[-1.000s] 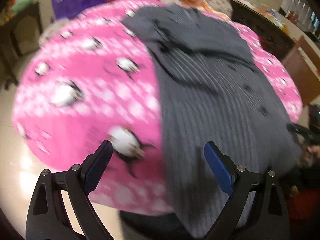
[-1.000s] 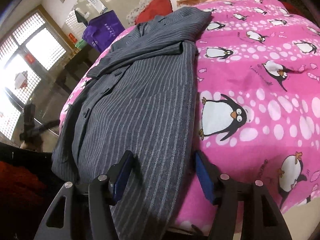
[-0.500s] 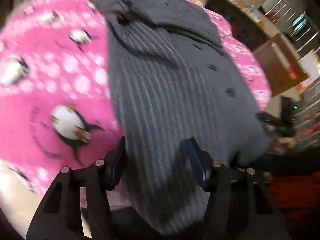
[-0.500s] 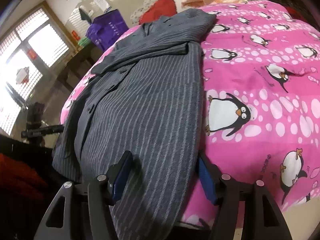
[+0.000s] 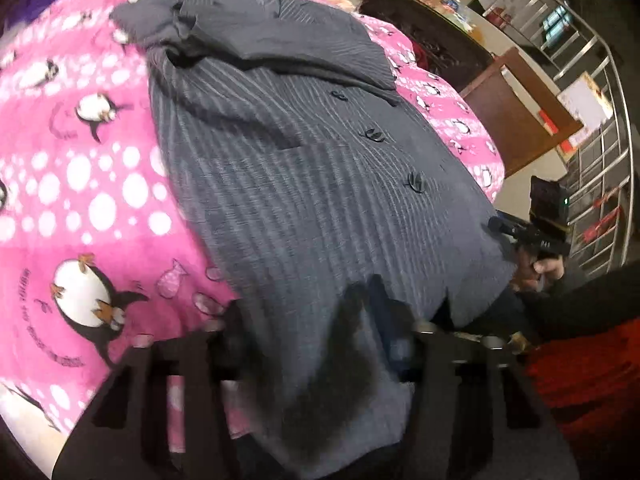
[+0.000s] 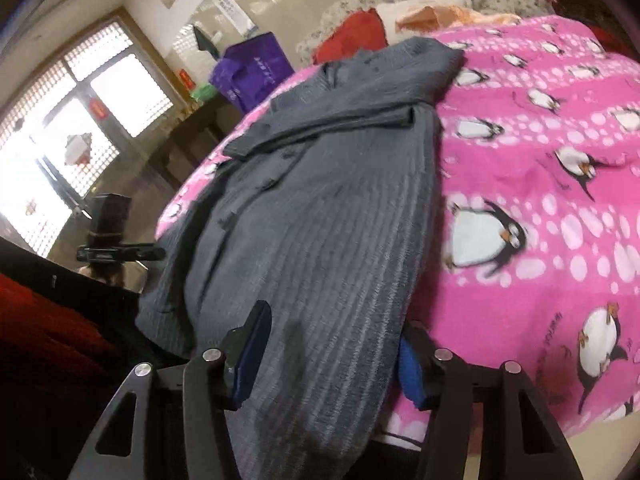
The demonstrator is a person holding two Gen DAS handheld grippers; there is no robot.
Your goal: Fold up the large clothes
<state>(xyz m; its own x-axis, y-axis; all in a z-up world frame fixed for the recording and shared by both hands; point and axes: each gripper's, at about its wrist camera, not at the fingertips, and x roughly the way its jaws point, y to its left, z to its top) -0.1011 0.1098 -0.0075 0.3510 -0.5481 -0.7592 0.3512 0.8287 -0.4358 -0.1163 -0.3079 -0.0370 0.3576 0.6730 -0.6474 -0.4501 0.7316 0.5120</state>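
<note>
A grey pinstriped button-up coat (image 5: 312, 184) lies lengthwise on a pink penguin blanket (image 5: 80, 184), sleeves folded across its chest, hem hanging over the near edge. My left gripper (image 5: 308, 344) straddles the hem's left part, jaws partly closed around the cloth; motion blur hides whether they pinch it. In the right wrist view the coat (image 6: 320, 220) runs away from me. My right gripper (image 6: 332, 356) straddles the hem's right edge, its blue pads (image 6: 250, 356) still apart with cloth between them.
The pink blanket (image 6: 560, 160) covers a bed. Red and orange clothes (image 6: 352, 36) pile at its far end, with a purple bag (image 6: 256, 68) beside. A dark wooden cabinet (image 5: 516, 112) and metal rack (image 5: 592, 120) stand to one side. Red cloth (image 5: 580, 364) lies below.
My left gripper swung right from the blanket onto the coat's hem and its jaws narrowed around the cloth. My right gripper stayed at the hem and pushed slightly further onto it.
</note>
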